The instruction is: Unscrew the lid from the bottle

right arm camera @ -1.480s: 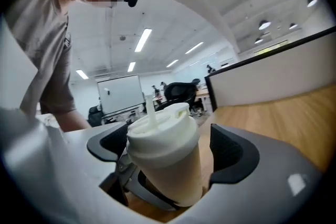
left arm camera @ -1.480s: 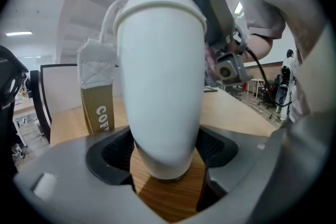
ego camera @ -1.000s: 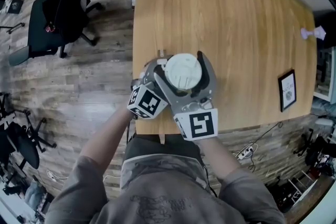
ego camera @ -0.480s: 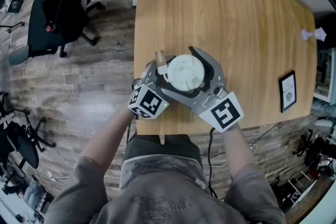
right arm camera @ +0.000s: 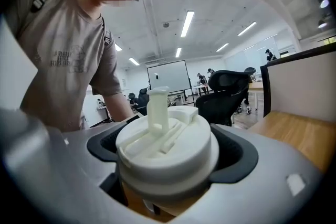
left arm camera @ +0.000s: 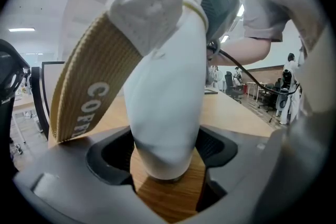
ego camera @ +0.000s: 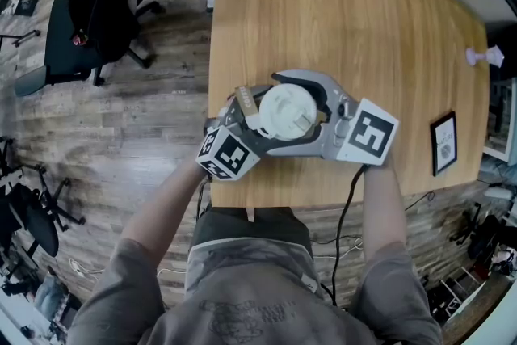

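Wooden table bears the bottle and a framed picture.

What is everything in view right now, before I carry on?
White plastic bottle: one, white, upright at the table's near edge.
White round lid: one, white, atop the bottle.
Brown corrugated cardboard sleeve: one, brown, on the bottle below the lid.
Light wooden table: one, tan, centre.
Black-framed picture: one, black, table's right side.
Small lilac object: one, lilac, table's far right edge.
Black office chair: one, black, floor at left.
Left gripper: one, grey, shut on the bottle's lower body.
Right gripper: one, grey, shut on the lid.
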Demonstrator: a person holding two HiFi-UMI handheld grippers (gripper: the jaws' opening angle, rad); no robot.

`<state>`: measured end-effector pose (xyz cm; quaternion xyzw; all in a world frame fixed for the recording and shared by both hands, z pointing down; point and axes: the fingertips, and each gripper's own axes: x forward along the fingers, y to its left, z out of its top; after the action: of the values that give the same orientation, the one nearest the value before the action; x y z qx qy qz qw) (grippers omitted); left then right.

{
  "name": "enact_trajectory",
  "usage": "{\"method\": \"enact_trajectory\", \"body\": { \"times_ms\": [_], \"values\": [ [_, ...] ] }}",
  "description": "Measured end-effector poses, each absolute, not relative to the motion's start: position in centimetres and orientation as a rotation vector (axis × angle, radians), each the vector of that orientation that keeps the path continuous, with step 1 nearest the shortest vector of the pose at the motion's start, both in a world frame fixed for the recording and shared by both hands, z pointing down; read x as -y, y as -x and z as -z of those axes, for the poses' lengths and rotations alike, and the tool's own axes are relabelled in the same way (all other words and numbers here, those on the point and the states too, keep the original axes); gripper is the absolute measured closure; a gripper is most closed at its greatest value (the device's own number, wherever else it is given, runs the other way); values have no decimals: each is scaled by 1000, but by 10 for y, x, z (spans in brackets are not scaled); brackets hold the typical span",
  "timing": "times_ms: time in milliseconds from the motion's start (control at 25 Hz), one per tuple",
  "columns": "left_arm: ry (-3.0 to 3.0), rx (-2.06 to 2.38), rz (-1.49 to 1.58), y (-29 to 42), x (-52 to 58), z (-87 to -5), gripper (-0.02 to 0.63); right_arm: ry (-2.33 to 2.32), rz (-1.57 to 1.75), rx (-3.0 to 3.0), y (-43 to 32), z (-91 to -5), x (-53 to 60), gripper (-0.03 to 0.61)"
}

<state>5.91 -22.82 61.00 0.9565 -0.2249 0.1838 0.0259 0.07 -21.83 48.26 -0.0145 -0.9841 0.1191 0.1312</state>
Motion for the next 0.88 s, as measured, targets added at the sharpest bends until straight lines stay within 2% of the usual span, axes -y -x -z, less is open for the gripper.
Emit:
{"method": "enact_trajectory", "body": {
  "times_ms": [200,400,600,880],
  "values": [
    [-2956,698,-573,-59,229,-609,256,-142,-350,2833,-8,-487,223,92],
    [-2947,711,-572,-61,229,-609,256,-728,-414,2879,-36,-476,232,78],
    [-2929,754,-567,-59,229,-610,256,-1176,-459,2829,-32,-469,230,77],
    [-2903,826,-562,-62,230,-609,256,-1569,-177,2572,-27,-462,254,77]
  ]
}}
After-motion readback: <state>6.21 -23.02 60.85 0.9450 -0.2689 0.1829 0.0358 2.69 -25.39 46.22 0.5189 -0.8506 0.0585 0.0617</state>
